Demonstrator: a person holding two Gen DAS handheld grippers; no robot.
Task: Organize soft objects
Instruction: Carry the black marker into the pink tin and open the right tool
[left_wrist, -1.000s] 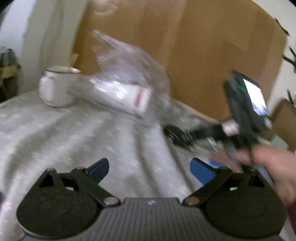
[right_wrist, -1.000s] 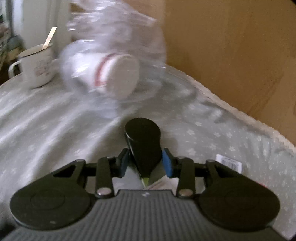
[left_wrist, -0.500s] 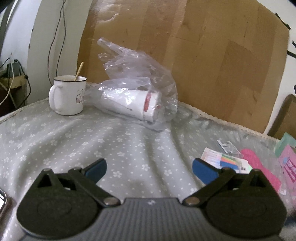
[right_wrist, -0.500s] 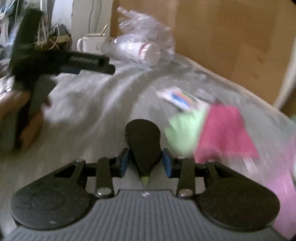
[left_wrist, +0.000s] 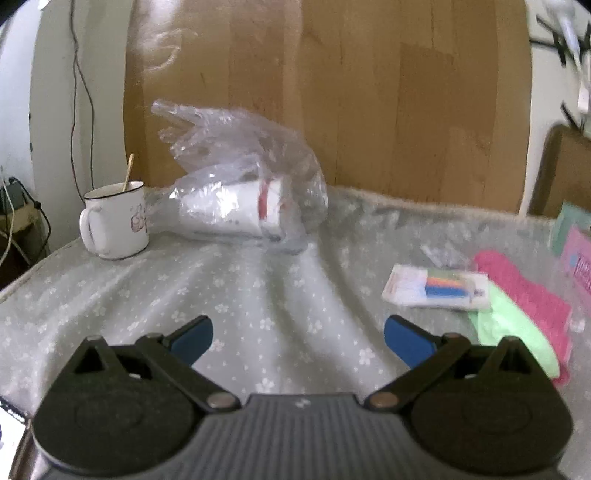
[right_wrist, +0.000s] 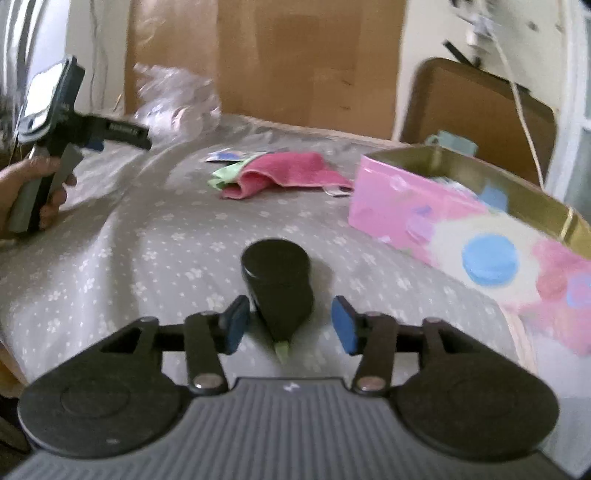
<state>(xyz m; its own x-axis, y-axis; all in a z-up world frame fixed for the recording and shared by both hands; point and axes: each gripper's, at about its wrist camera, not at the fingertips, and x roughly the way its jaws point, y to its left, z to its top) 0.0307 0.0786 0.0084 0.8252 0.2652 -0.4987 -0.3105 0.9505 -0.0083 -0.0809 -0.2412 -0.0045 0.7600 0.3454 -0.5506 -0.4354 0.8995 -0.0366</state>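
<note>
A black tube with a green tip (right_wrist: 277, 284) lies on the flowered cloth between the pads of my right gripper (right_wrist: 290, 325). Its jaws are opening and the right pad stands clear of the tube. Farther back lie a pink cloth (right_wrist: 291, 170) and a green cloth (right_wrist: 229, 171), folded together. In the left wrist view the same pink cloth (left_wrist: 524, 291) and green cloth (left_wrist: 513, 332) lie at the right. My left gripper (left_wrist: 299, 332) is open wide with only the tablecloth between its fingers. A hand holds this left gripper (right_wrist: 122, 129) at the left of the right wrist view.
A pink flowered box (right_wrist: 424, 214) with a gold inside stands open at the right. A clear plastic bag with paper cups (left_wrist: 251, 192) and a white mug (left_wrist: 114, 225) stand at the back left. A printed card packet (left_wrist: 439, 291) lies by the cloths. Cardboard lines the back.
My right gripper has swung from the plastic bag over to the pink box, and its jaws have widened off the black tube. The left view has shifted slightly right.
</note>
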